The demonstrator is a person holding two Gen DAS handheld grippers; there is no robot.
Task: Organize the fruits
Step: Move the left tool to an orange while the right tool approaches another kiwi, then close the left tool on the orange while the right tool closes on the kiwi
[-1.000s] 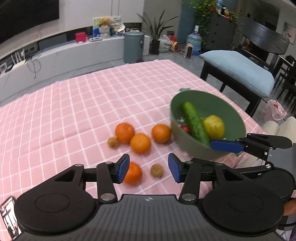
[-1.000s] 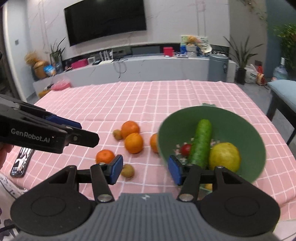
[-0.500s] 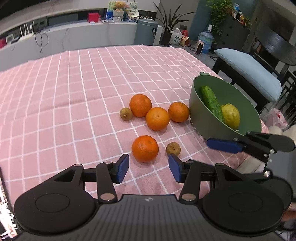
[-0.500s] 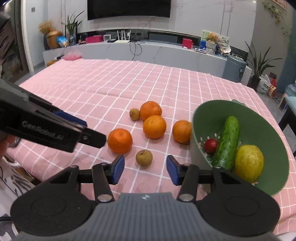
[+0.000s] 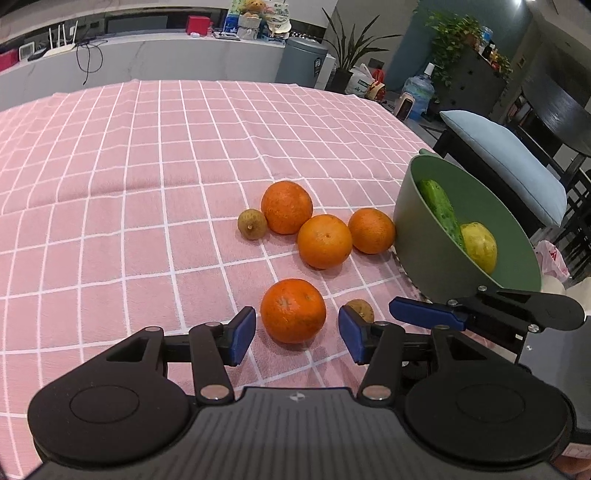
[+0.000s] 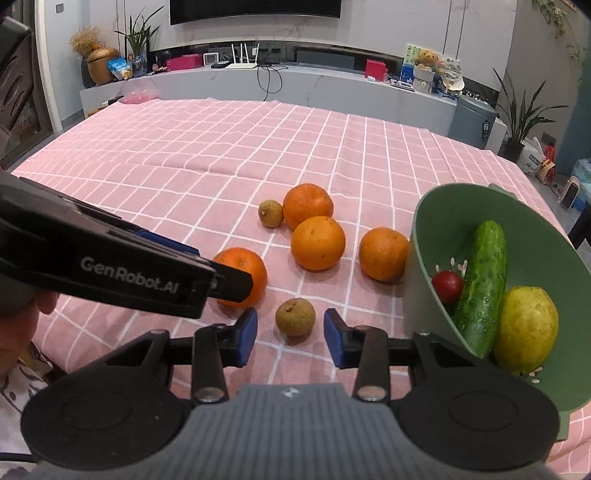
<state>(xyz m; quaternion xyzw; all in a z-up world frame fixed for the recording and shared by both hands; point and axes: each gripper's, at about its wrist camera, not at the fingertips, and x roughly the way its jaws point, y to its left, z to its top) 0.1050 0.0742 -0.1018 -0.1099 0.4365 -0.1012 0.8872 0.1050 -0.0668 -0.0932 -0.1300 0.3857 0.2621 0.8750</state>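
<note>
Pretty normal living room setup here. Table's covered in a pink checked tablecloth [image 6: 258, 147] with white grid lines, and it's got a crease running across the middle. Up at 12 o'clock in the right wrist view there's a big dark TV [image 6: 255, 7] on a pale wall, with a long white media console [image 6: 295, 85] under it holding a white router [image 6: 242, 59], a red box [image 6: 375, 68] and a teddy bear [image 6: 424, 59]. At 2 o'clock there's a grey bin [image 6: 471, 118] and a leafy potted plant [image 6: 517, 122]. In the left wrist view, 3 o'clock, a dark bench with a light blue cushion [image 5: 506, 162], a water jug [image 5: 417, 92] behind it. Lighting's soft, indoor.
</note>
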